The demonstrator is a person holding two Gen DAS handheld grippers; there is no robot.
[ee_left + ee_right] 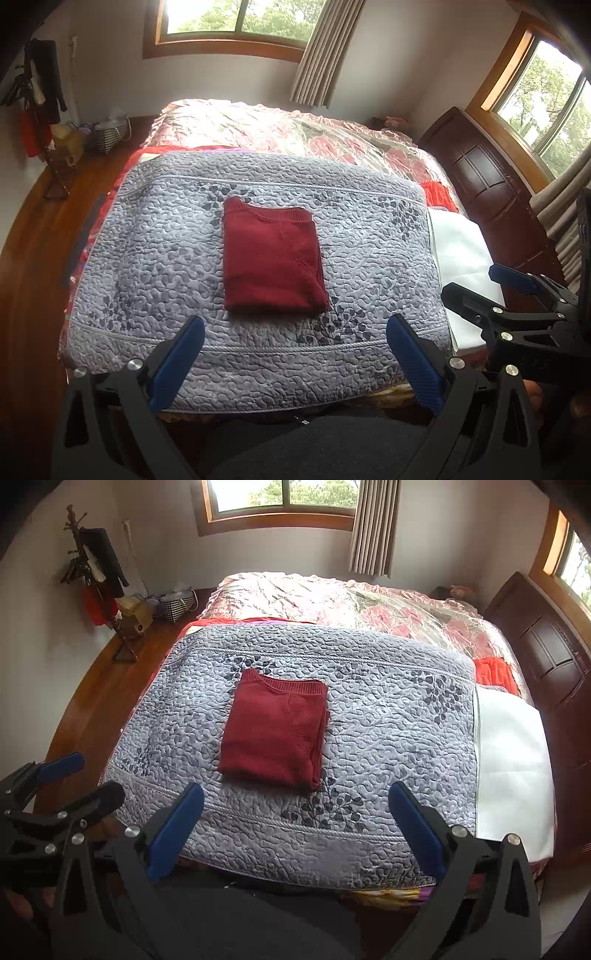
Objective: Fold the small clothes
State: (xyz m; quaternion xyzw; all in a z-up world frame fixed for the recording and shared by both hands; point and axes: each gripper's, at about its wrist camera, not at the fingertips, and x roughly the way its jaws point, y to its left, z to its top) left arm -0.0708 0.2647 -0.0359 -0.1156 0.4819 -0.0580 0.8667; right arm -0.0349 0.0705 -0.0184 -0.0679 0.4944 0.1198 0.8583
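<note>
One folded red sweater (271,260) on quilt (155,258)

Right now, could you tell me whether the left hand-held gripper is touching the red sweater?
Apart: the left wrist view shows quilt between the left hand-held gripper and the sweater.

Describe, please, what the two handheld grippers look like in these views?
Both match. The left gripper and right gripper each have a black angular frame with round silver bolt heads. Their fingers carry long blue pads with a fine ribbed texture. No cables, sleeves or readable markings show.
</note>
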